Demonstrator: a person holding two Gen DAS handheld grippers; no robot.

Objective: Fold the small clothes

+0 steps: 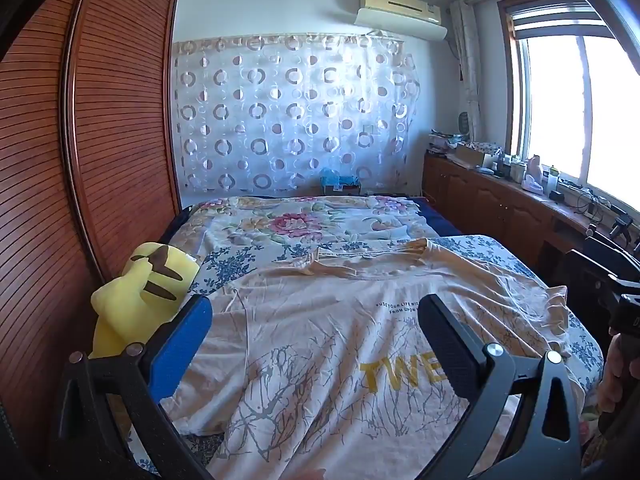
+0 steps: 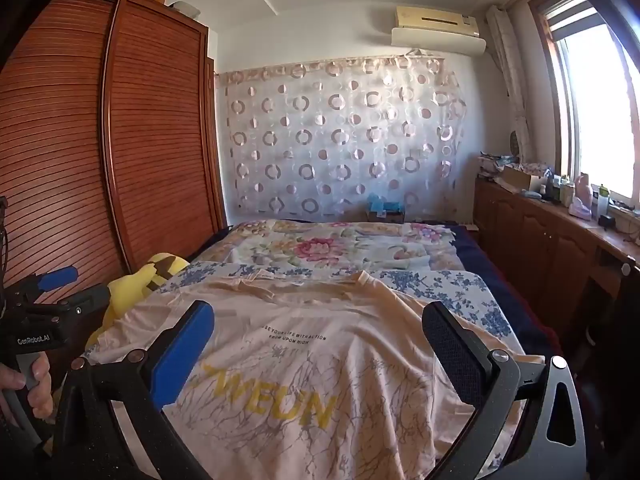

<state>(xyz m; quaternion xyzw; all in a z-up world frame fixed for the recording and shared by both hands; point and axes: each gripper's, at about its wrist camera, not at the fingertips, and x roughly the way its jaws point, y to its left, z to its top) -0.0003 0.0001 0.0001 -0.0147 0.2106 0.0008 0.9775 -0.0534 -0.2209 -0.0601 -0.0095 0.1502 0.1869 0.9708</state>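
Lying flat and face up on the bed (image 1: 472,248), a pale peach T-shirt (image 1: 320,340) is spread over a blue-and-white floral sheet (image 2: 448,284), its collar toward the far end and its hem toward the cameras. Yellow letters and a grey branch-like print cover the chest, with two lines of small dark text above them. The cloth is creased but not folded; the sleeve on the window side is bunched near the edge of the bed. The left gripper (image 1: 316,344) hangs above the near part of the shirt with its jaws spread wide, one blue pad and one black pad, holding nothing. The right gripper (image 2: 320,352) is likewise wide apart over the shirt's front, holding nothing. In the right wrist view the left hand (image 2: 34,384) grips the handle of its tool at the left edge. A yellow plush toy (image 1: 136,300) sits beside the shirt against the wooden wardrobe (image 1: 120,120). Beyond the shirt lies a flowered quilt (image 2: 320,246), then a curtain with ring patterns (image 1: 292,116). A cluttered wooden cabinet (image 2: 540,232) runs under the window (image 1: 580,108).
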